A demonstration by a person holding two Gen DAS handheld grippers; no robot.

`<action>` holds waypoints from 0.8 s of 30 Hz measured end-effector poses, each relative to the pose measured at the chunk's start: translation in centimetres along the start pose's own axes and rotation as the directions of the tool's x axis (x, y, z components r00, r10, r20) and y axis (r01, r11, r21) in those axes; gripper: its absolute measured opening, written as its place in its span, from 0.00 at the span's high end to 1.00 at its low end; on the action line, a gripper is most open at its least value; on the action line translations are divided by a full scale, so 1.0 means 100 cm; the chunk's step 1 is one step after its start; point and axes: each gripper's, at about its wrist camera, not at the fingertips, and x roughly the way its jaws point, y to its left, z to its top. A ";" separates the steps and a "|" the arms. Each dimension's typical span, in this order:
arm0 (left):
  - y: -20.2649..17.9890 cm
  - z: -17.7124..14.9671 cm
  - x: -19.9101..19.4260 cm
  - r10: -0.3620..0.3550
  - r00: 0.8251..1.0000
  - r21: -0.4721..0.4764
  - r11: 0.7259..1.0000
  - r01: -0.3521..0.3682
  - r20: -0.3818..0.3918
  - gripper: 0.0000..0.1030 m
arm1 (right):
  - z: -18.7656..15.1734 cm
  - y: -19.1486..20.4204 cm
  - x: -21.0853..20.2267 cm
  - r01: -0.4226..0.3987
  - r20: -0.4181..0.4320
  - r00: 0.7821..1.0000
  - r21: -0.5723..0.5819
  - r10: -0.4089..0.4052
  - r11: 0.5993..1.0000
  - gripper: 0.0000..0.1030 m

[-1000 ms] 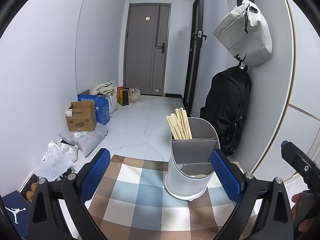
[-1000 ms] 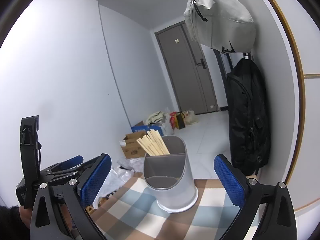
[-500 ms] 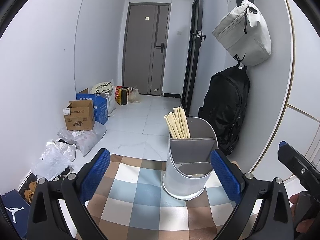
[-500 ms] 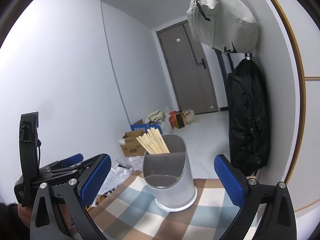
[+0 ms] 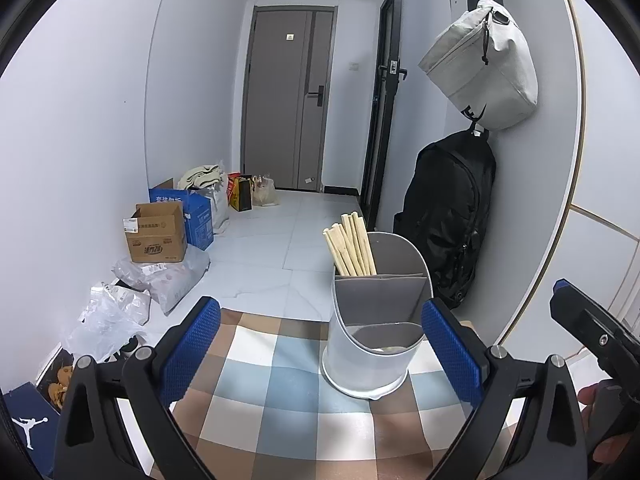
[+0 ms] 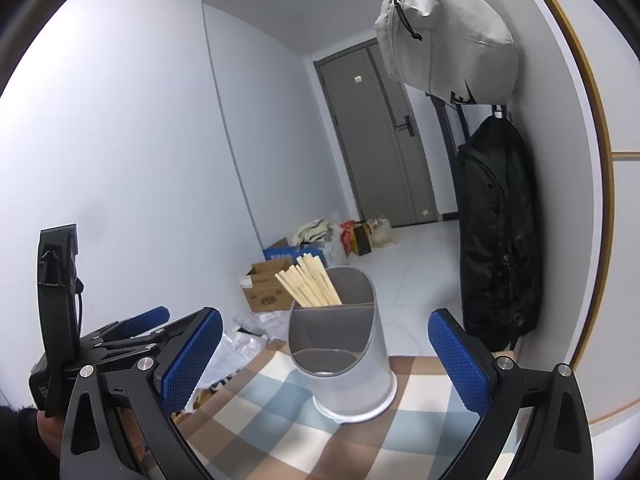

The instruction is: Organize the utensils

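Note:
A grey utensil holder (image 5: 374, 320) with divided compartments stands on a checked cloth (image 5: 280, 408). Several wooden chopsticks (image 5: 350, 244) stand in its back compartment. Something pale lies in its front compartment. My left gripper (image 5: 320, 344) is open and empty, just in front of the holder. My right gripper (image 6: 326, 356) is open and empty, also in front of the holder (image 6: 340, 344), whose chopsticks (image 6: 308, 286) lean left. The left gripper (image 6: 132, 332) shows at the left of the right wrist view; the right gripper (image 5: 588, 320) shows at the right edge of the left wrist view.
A black backpack (image 5: 448, 216) and a grey bag (image 5: 480, 68) hang on the right wall, close behind the holder. Cardboard boxes (image 5: 156, 232) and plastic bags (image 5: 160, 280) lie on the floor at left. A grey door (image 5: 292, 96) is at the hallway's end.
Both views have shifted slightly; the holder sits a touch more to the left in the left wrist view. Both grippers stay open and empty.

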 end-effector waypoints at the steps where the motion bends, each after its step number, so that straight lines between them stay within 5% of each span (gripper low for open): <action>1: 0.000 0.000 0.000 -0.002 1.000 -0.001 1.000 0.002 0.001 0.05 | 0.000 0.000 0.000 0.001 0.001 1.000 -0.001 -0.001 1.000 0.00; 24: -0.001 0.000 0.005 0.024 1.000 -0.004 1.000 -0.024 -0.013 0.05 | 0.000 0.002 -0.001 -0.007 0.007 1.000 -0.014 0.007 1.000 0.00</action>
